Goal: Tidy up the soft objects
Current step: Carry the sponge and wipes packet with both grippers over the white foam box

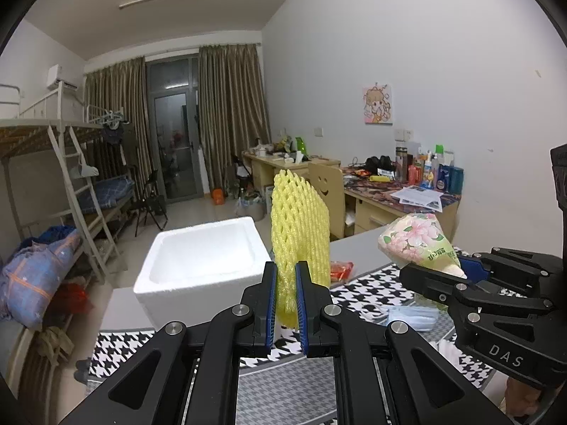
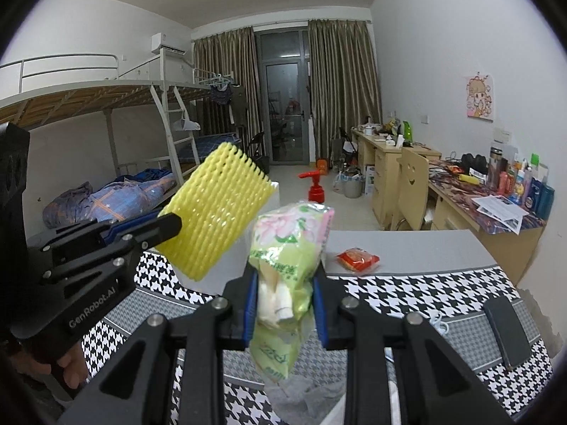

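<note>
My left gripper is shut on a yellow foam fruit net and holds it upright above the table, beside a white foam box. The net also shows in the right wrist view, in front of the box. My right gripper is shut on a green floral tissue pack and holds it above the houndstooth cloth. In the left wrist view the pack hangs at the right, in the right gripper.
A red snack packet lies on the grey table. A dark phone and a blue face mask lie on the cloth. A red pump bottle stands behind the pack. Bunk bed left, desks right.
</note>
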The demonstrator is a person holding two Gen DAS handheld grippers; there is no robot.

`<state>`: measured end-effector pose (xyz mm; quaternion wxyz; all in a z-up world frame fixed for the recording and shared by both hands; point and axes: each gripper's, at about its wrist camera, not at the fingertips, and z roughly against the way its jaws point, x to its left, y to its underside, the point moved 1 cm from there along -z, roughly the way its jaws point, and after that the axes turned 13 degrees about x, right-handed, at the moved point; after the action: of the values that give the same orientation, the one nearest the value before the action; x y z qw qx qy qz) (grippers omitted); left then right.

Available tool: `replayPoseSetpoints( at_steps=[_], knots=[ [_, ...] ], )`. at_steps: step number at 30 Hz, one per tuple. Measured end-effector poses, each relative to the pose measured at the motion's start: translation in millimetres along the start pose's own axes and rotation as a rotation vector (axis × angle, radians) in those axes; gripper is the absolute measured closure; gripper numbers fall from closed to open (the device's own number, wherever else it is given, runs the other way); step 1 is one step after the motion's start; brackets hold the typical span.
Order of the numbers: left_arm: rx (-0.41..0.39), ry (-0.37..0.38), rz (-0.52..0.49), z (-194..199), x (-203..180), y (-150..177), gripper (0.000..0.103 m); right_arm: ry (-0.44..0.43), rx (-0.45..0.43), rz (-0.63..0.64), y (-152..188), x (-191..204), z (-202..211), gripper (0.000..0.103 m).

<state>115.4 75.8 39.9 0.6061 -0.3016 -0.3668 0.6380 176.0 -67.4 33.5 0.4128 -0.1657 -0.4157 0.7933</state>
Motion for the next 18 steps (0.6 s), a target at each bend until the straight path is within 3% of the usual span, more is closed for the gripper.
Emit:
replayPoseSetpoints(
  at_steps=[18],
  knots=[
    [-0.027, -0.041, 0.045, -4, 25, -21, 0.092, -0.022, 0.017, 0.028, -37, 15, -12, 0.071]
  ],
)
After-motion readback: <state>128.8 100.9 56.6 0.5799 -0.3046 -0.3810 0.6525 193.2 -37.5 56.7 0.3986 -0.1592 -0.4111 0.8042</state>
